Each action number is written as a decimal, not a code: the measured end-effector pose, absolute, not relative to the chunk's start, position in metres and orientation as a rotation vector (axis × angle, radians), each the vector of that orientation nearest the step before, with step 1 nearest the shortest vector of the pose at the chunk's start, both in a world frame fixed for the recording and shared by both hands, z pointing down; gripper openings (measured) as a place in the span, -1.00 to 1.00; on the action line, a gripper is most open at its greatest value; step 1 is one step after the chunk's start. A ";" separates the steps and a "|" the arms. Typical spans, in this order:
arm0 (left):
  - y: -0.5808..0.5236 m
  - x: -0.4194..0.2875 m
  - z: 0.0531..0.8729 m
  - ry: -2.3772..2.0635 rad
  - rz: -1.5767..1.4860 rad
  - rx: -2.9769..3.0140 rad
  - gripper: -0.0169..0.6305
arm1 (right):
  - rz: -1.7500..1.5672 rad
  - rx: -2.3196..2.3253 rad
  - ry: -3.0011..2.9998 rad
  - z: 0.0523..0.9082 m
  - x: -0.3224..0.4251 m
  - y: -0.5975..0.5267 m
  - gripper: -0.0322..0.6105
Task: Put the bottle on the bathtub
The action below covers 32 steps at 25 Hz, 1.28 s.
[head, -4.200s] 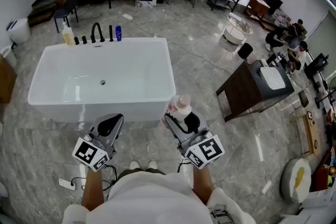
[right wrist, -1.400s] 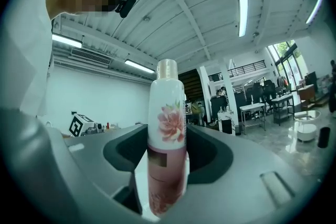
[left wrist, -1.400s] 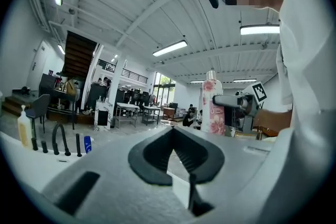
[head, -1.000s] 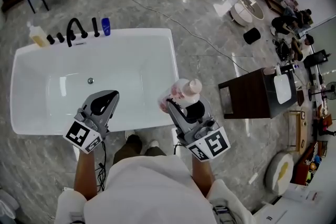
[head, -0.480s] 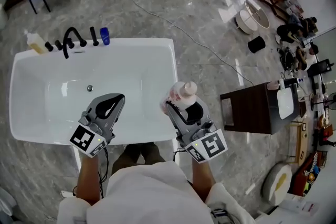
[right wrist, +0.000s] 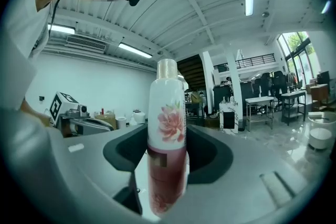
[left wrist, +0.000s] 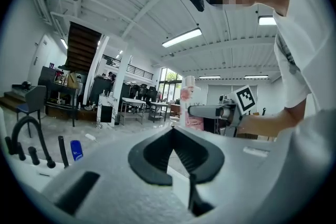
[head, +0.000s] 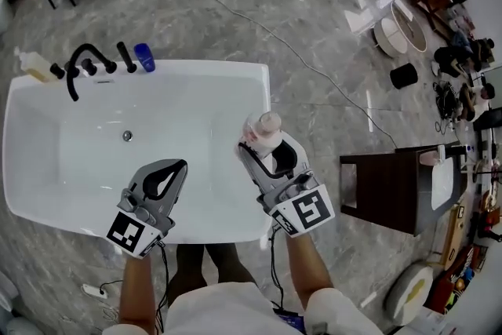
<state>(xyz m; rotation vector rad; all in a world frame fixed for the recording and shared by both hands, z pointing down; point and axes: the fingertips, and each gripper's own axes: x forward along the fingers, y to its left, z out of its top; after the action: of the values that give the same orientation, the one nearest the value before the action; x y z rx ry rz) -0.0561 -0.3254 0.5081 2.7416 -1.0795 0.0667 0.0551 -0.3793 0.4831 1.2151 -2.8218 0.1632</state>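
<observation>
A white bottle (head: 262, 132) with a pink flower print and a pale cap stands upright in my right gripper (head: 262, 151), which is shut on it. In the right gripper view the bottle (right wrist: 168, 139) fills the gap between the jaws. It hangs over the right part of the white bathtub (head: 227, 74), near the right rim. My left gripper (head: 169, 173) is shut with nothing in it, over the tub's near side. From the left gripper view, the bottle (left wrist: 191, 105) shows beyond the closed jaws.
A black faucet (head: 76, 63) with black handles, a blue bottle (head: 143, 56) and a yellowish pump bottle (head: 33, 64) stand on the tub's far left rim. A dark wooden cabinet (head: 396, 188) stands to the right. A cable (head: 314, 68) crosses the marble floor.
I have stepped close to the tub, and both grippers now hang over it. The right gripper has carried the bottle forward above the tub's right part.
</observation>
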 end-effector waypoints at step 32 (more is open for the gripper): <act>-0.408 -0.074 0.792 -1.186 0.047 2.540 -0.94 | 0.074 1.546 -2.739 0.812 -0.050 -0.718 -0.17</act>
<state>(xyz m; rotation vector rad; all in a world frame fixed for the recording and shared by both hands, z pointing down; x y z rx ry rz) -0.0740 -0.4082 0.7920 2.5402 -1.1863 0.0470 -0.0496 -0.7183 0.8117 1.5461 -2.7392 0.0741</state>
